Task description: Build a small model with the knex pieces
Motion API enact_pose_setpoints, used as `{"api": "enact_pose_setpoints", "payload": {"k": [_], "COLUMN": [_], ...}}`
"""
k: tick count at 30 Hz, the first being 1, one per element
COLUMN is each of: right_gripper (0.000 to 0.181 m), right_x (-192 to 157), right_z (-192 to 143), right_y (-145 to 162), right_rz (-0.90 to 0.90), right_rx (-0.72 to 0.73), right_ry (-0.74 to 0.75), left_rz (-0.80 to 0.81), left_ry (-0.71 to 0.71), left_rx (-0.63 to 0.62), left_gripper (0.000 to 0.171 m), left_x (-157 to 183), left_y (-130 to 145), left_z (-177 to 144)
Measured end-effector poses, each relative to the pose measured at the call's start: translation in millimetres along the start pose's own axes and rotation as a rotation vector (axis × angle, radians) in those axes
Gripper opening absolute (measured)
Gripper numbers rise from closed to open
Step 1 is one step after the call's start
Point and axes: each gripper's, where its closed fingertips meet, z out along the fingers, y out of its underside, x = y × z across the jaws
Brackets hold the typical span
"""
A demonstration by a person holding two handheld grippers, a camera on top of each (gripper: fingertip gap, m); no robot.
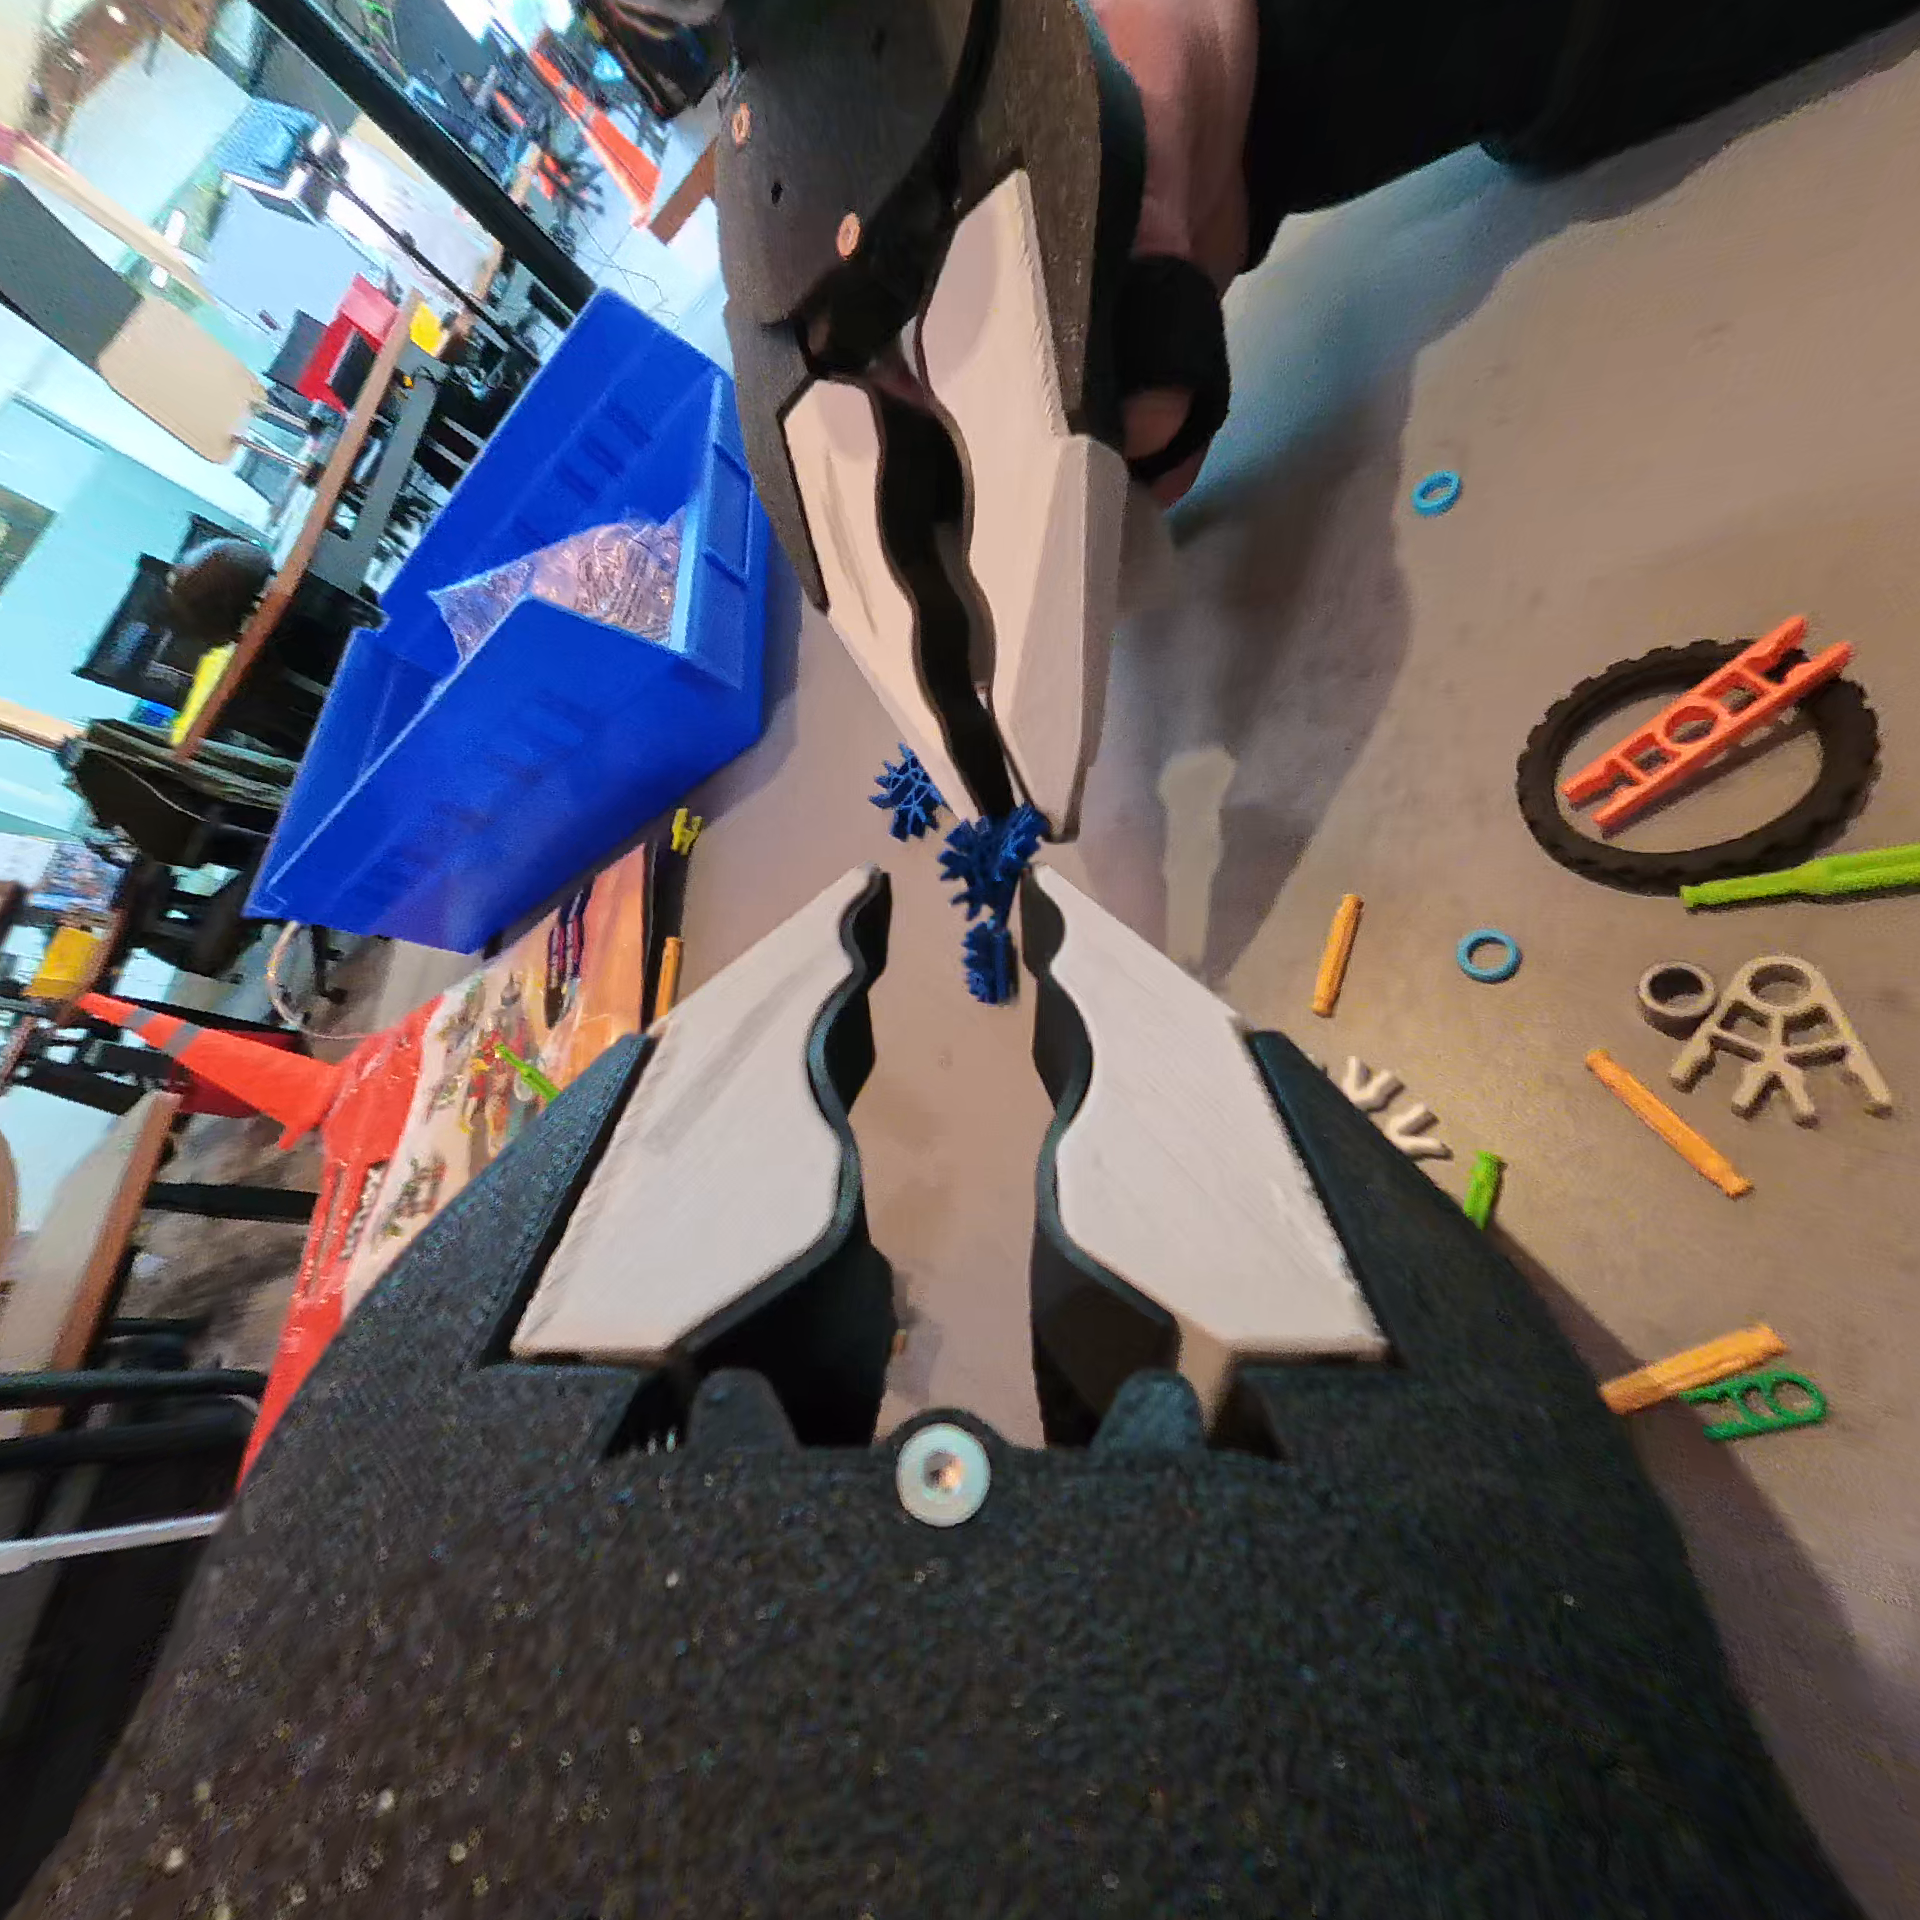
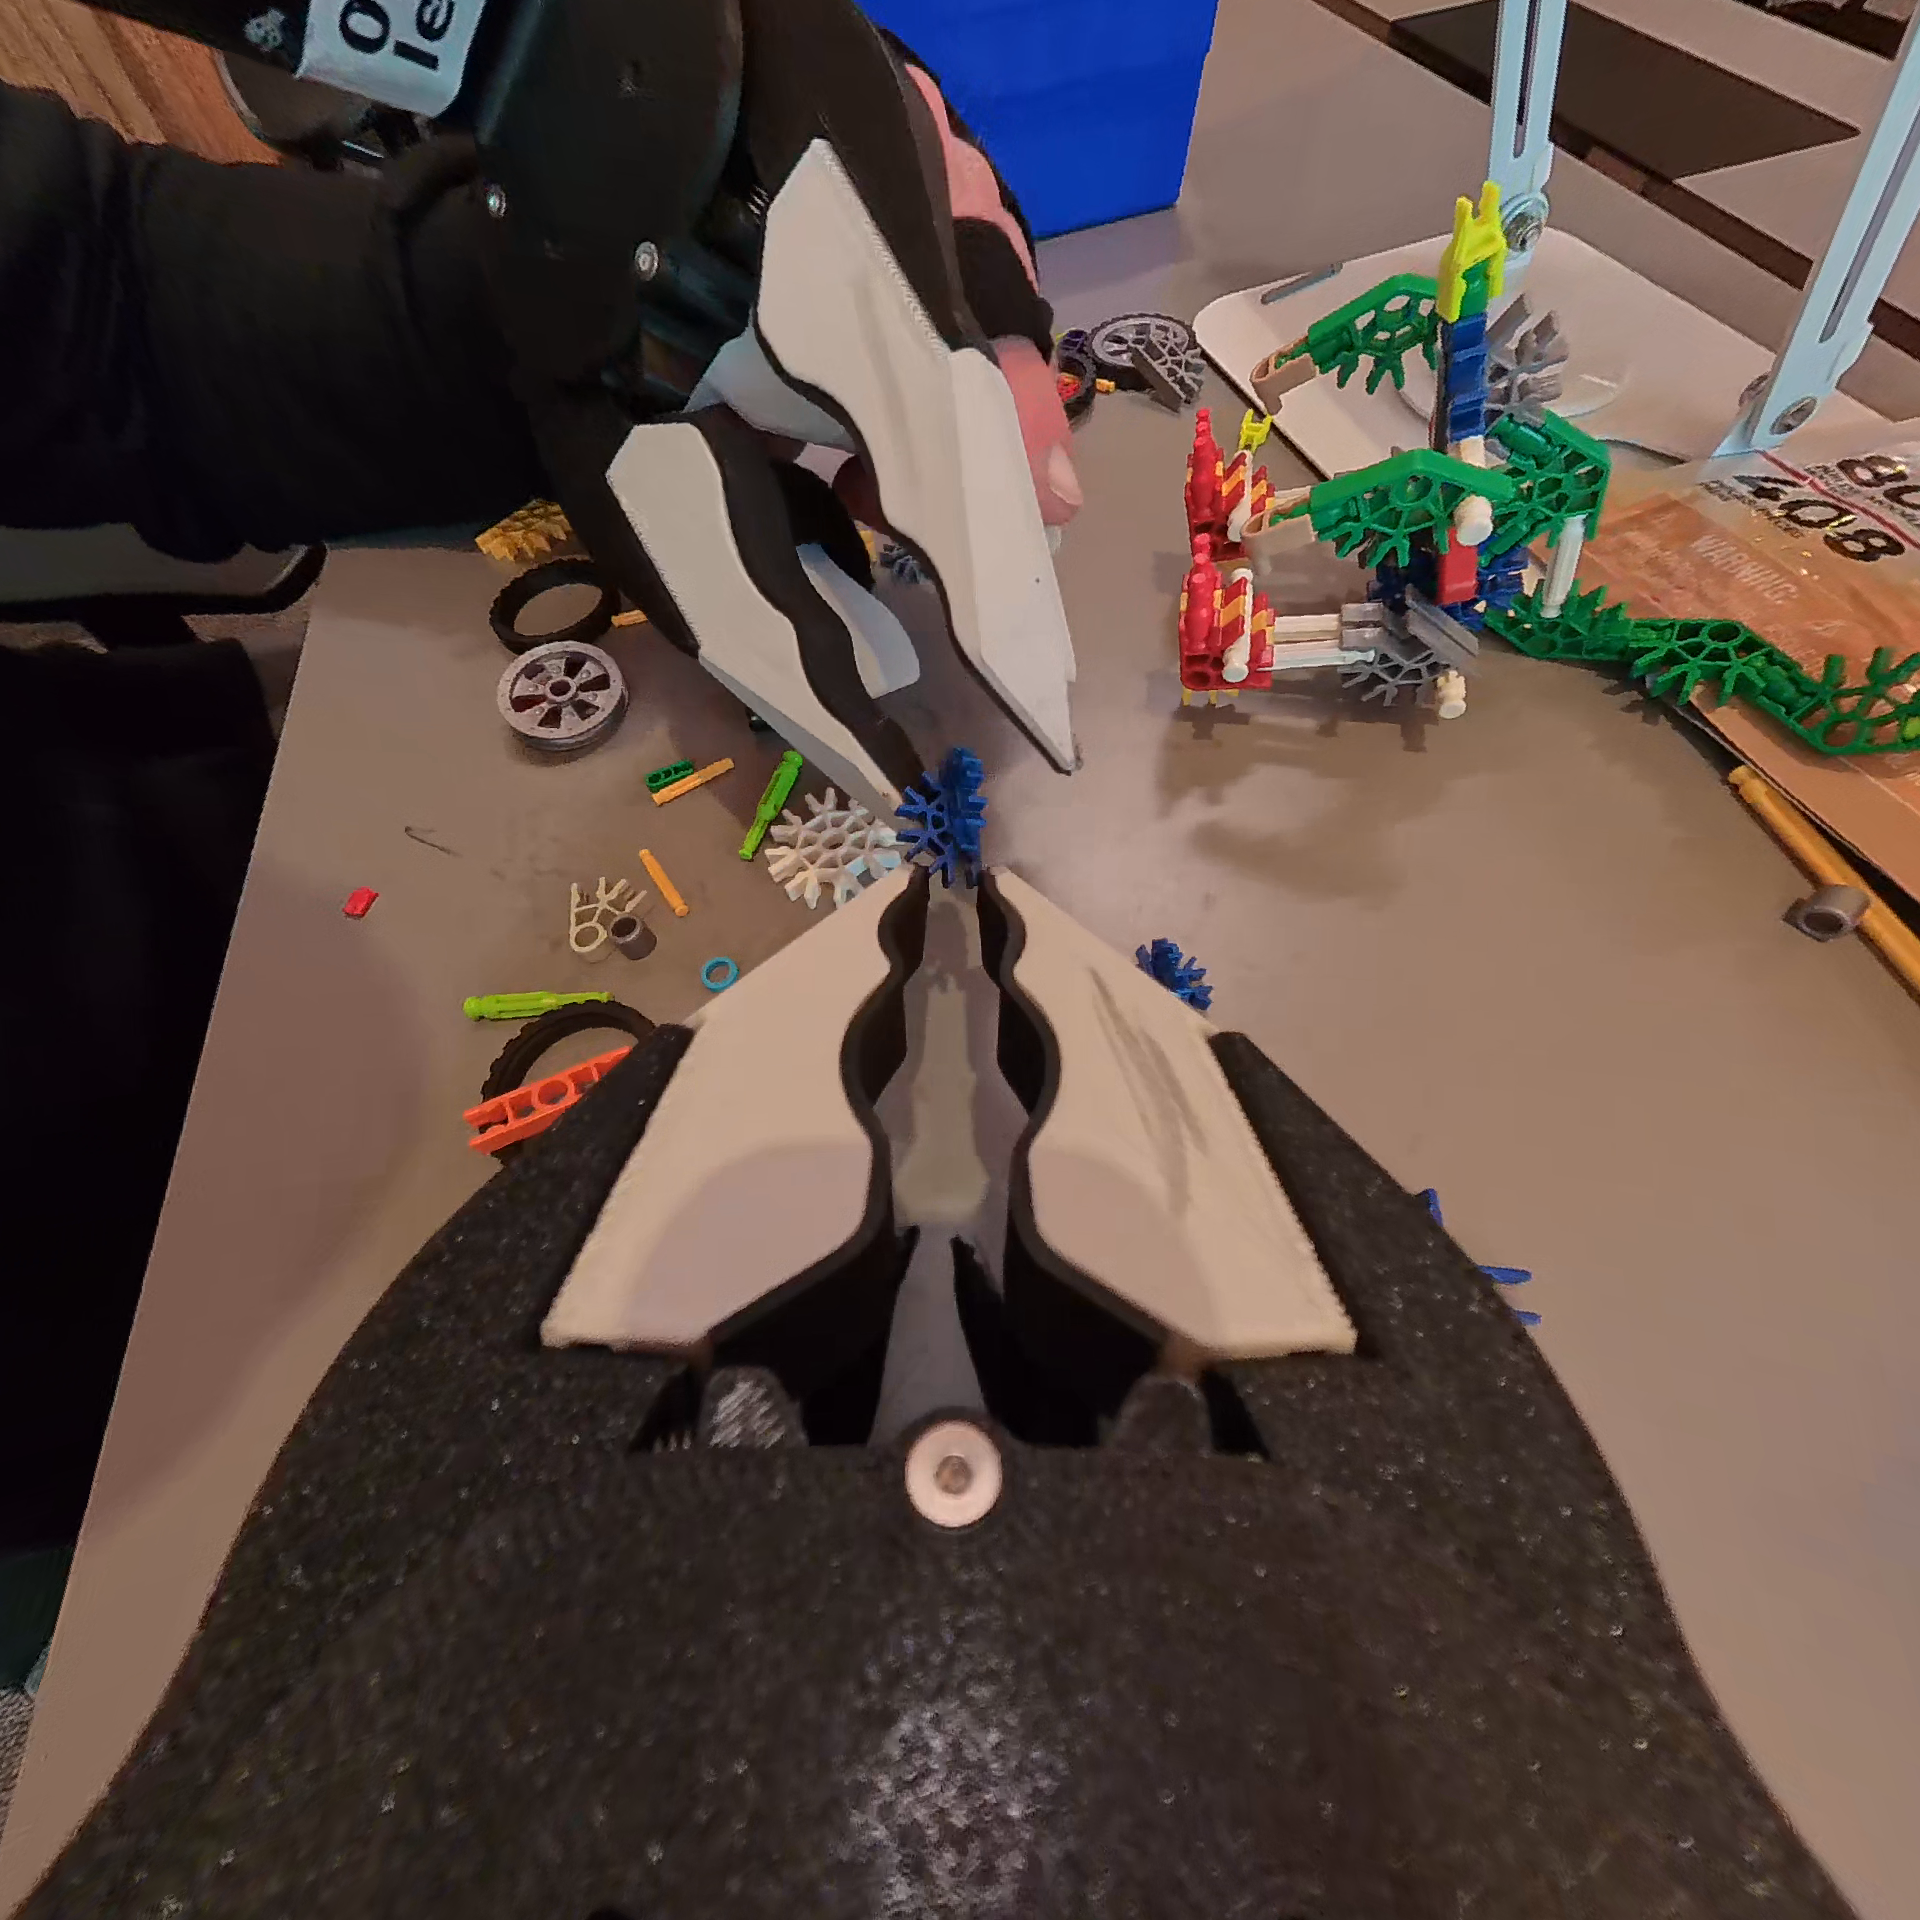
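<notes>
The right gripper (image 2: 951, 883) has its two white fingers drawn nearly together, pinching a blue plastic snowflake-shaped connector piece (image 2: 943, 816) at the very tips, held above the grey tabletop (image 2: 1351, 1039). The left gripper (image 1: 956, 883) meets it from the opposite side with its fingers spread apart, one tip just beside the blue piece, though whether it touches cannot be told. Near them on the table lie a white snowflake-shaped connector (image 2: 831, 844), a black rubber tyre ring (image 1: 1699, 769) with an orange plastic connector (image 1: 1709, 722) across it, a blue plastic bin (image 1: 540, 644) and a multicoloured built model of green, red and grey pieces (image 2: 1455, 540)
</notes>
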Motion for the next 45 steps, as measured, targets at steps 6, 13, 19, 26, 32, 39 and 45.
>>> {"api": "enact_pose_setpoints", "payload": {"k": [6,13,19,26,32,39,45], "right_gripper": [0.009,0.008,0.008,0.008,0.008,0.008,0.008], "right_x": [-0.3,-1.4,-2.0,0.9,0.5,0.3,0.6], "right_z": [-1.8,-3.1,-5.0,-6.4,-6.7,-5.6,-5.5], "right_y": [-1.7,-2.6,-4.9,-2.5,-2.1,-1.1,-0.3], "right_rz": [-0.005,-0.031,-0.063,-0.06,-0.072,-0.084,-0.085], "right_rx": [0.009,0.013,0.02,0.008,0.002,-0.01,-0.015], "right_ry": [0.0,0.004,0.021,0.035,0.04,0.045,0.047], "left_rz": [0.082,0.094,0.102,0.108,0.104,0.099,0.09], "left_ry": [-0.021,-0.023,-0.033,-0.052,-0.048,-0.043,-0.035], "left_rx": [-0.019,-0.018,-0.009,-0.012,-0.011,-0.014,-0.02], "left_gripper": [0.013,0.011,0.011,0.011,0.011,0.01,0.01], "left_x": [3.2,3.3,2.4,-0.7,0.4,1.9,2.5], "left_y": [-2.6,-3.7,-6.1,-4.1,-4.0,-4.2,-3.1], "left_z": [1.8,0.9,-0.7,-0.7,0.0,1.4,1.9]}}
